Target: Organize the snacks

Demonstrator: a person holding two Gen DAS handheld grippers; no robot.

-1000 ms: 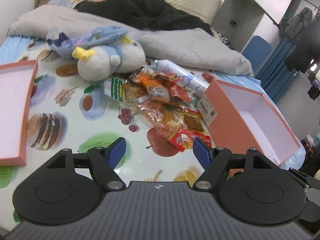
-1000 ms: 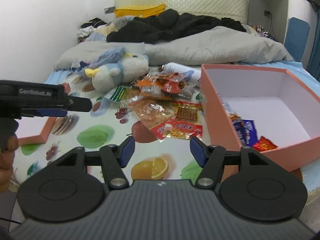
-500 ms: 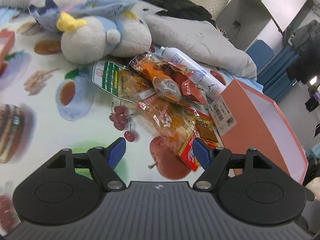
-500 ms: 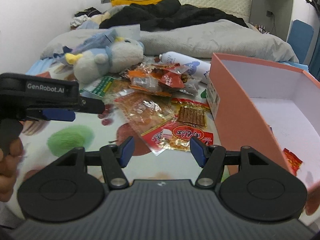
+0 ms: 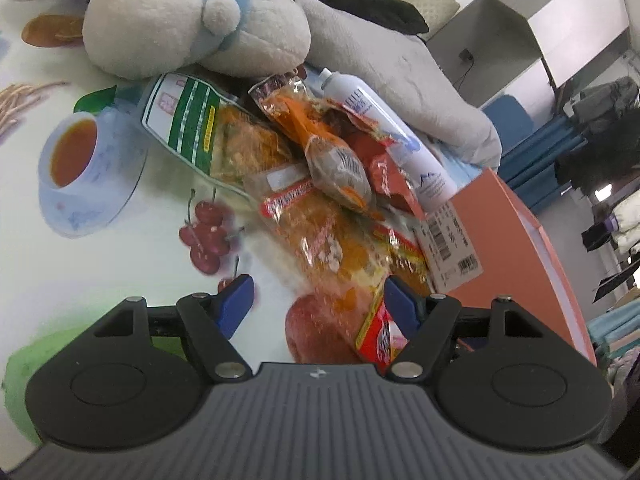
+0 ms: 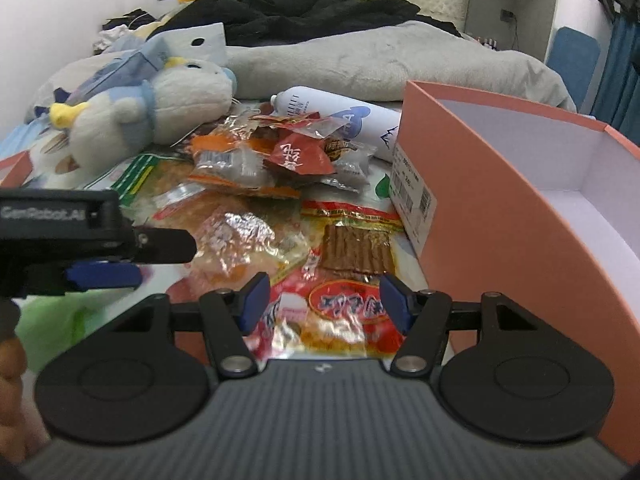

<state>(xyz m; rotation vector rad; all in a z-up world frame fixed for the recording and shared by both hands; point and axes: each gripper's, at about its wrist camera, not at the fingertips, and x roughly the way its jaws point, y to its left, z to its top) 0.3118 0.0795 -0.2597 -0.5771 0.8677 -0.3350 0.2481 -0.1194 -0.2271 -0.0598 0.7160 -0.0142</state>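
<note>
A pile of snack packets [image 5: 320, 184] lies on the printed cloth; it also shows in the right wrist view [image 6: 280, 184]. My left gripper [image 5: 318, 306] is open, low over the near end of a clear orange packet [image 5: 332, 248]. My right gripper [image 6: 322, 300] is open, just above a red packet [image 6: 344, 308] lying beside the orange box [image 6: 500, 216]. The left gripper also shows at the left of the right wrist view [image 6: 104, 260].
A white and blue plush toy [image 5: 192, 20] lies behind the pile. A white spray can [image 5: 392, 136] rests between the pile and the grey blanket [image 6: 380, 64]. The orange box [image 5: 520, 240] stands at the right, with a barcode label on its side.
Both grippers have moved forward and down toward the snack pile. Both stay open.
</note>
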